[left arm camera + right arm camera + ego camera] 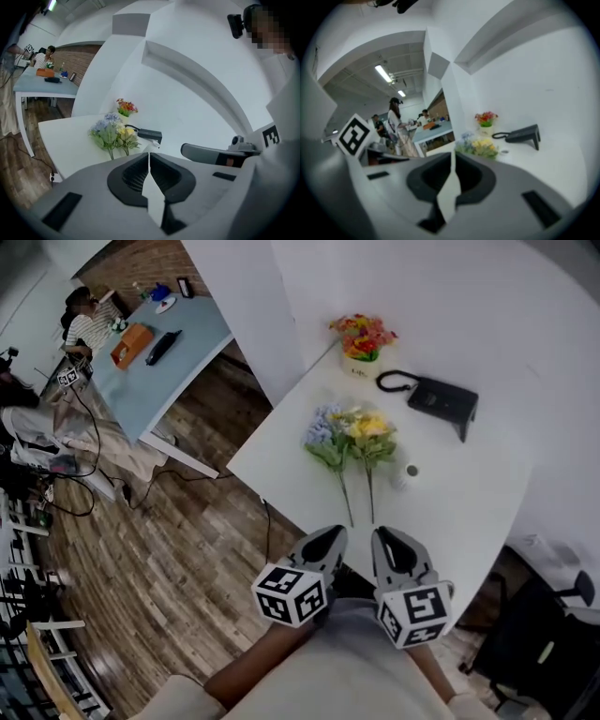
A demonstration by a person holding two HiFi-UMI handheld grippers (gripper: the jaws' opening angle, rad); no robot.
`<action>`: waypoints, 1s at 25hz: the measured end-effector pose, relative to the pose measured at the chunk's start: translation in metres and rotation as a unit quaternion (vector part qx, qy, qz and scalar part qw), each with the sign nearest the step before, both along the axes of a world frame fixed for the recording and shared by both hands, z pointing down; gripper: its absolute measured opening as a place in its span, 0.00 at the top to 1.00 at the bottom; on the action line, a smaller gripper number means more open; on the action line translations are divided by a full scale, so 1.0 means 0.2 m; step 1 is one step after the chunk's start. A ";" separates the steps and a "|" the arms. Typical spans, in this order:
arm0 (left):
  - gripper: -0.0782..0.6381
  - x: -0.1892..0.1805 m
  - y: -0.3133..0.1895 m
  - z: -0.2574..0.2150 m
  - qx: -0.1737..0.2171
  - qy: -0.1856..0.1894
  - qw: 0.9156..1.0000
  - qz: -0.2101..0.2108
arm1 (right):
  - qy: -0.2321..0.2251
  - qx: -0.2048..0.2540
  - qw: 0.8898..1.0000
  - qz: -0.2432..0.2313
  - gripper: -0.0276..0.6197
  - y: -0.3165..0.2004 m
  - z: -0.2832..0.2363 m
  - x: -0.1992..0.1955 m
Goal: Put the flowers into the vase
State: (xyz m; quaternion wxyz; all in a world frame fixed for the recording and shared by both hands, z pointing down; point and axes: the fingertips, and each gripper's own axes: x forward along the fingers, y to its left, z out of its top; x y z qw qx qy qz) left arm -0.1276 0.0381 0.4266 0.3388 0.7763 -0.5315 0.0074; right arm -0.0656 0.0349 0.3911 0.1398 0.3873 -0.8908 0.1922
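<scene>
Both grippers sit lowest in the head view, side by side just short of the stem ends of the flowers (pixel 352 432). The left gripper (pixel 335 533) has its jaws pressed together with nothing between them. The right gripper (pixel 383 534) is likewise closed and empty; each gripper view shows only a thin slit between the pads.

The flowers lie flat on the white table (pixel 469 484): a blue-purple bunch (pixel 323 430) on the left and a yellow bunch (pixel 373 427) on the right. Their heads touch and their stems point back toward the grippers. A small white vase (pixel 404 474) stands upright just right of the yellow bunch's stem, apart from it. Beyond the flowers, to the right, lies a black device (pixel 442 399) with a looped cord. A potted bouquet (pixel 363 337) of red and orange blooms stands farther beyond them.
</scene>
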 end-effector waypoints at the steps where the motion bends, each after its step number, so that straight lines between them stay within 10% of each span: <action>1: 0.87 0.00 -0.01 0.01 -0.005 0.003 1.000 -0.005 | -0.001 -0.004 1.000 -0.005 0.92 0.01 0.01 0.00; 25: 0.76 -0.12 -0.38 0.38 -0.113 0.031 0.991 -0.068 | 0.013 -0.065 0.998 0.002 0.92 -0.25 0.23 0.06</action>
